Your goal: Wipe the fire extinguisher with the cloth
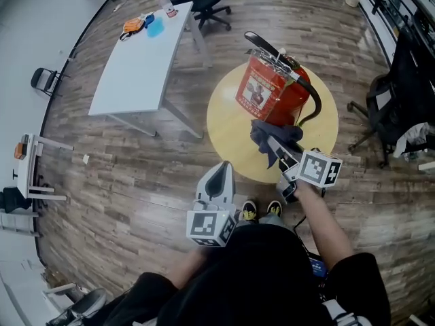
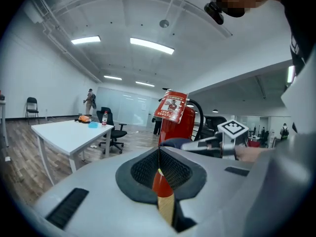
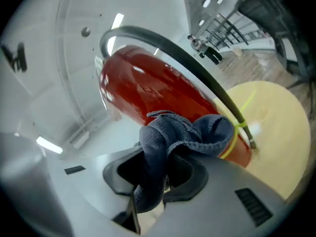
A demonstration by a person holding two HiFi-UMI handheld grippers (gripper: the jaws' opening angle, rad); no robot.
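A red fire extinguisher (image 1: 275, 90) with a black hose and a paper label stands tilted on a round yellow table (image 1: 231, 134). My right gripper (image 1: 270, 141) is shut on a dark blue cloth (image 1: 275, 136) and holds it against the extinguisher's lower side. In the right gripper view the cloth (image 3: 173, 142) bunches out of the jaws against the red body (image 3: 158, 98), under the hose (image 3: 187, 63). My left gripper (image 1: 221, 172) hangs shut and empty short of the table's near edge. In its own view the left gripper (image 2: 159, 154) points toward the extinguisher (image 2: 177, 122).
A long white table (image 1: 136, 60) with small items stands at the back left, an office chair (image 1: 204, 2) behind it. Another black chair (image 1: 401, 107) is at the right. The person's shoes (image 1: 262, 212) are close to the round table on a wooden floor.
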